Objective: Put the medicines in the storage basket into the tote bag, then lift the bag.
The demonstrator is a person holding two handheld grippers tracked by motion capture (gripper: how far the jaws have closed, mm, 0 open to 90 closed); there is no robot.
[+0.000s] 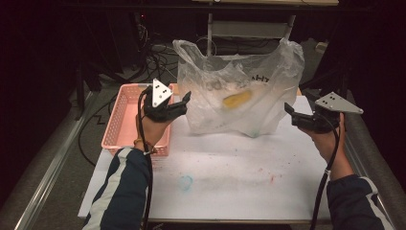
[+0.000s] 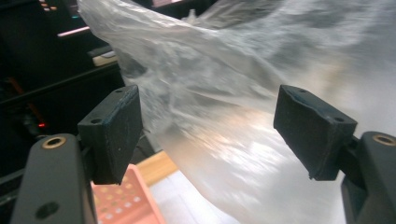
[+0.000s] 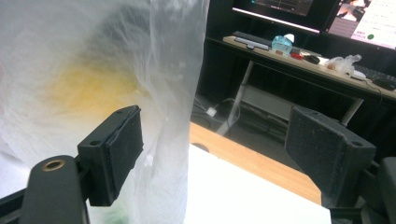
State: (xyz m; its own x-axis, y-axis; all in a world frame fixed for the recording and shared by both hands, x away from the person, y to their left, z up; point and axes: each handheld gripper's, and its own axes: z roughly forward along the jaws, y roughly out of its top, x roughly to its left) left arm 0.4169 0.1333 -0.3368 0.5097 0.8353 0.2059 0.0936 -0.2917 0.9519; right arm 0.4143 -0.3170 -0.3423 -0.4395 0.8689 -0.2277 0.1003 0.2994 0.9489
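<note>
A clear plastic bag (image 1: pixel 239 91) stands upright at the back middle of the white table (image 1: pixel 225 182), with a yellow object (image 1: pixel 237 99) showing through its wall. My left gripper (image 1: pixel 184 101) is open just left of the bag, its jaws wide apart and pointing at the bag (image 2: pixel 219 107). My right gripper (image 1: pixel 288 110) is open just right of the bag, apart from it. In the right gripper view the bag (image 3: pixel 93 79) sits behind the left jaw, with a blurred yellow patch (image 3: pixel 88 88) inside it.
A pink perforated basket (image 1: pixel 125 120) sits at the table's left edge, under my left hand, and its corner (image 2: pixel 123 200) shows in the left gripper view. Cables lie on the floor behind. A desk (image 3: pixel 299 53) with monitors and small items stands farther off.
</note>
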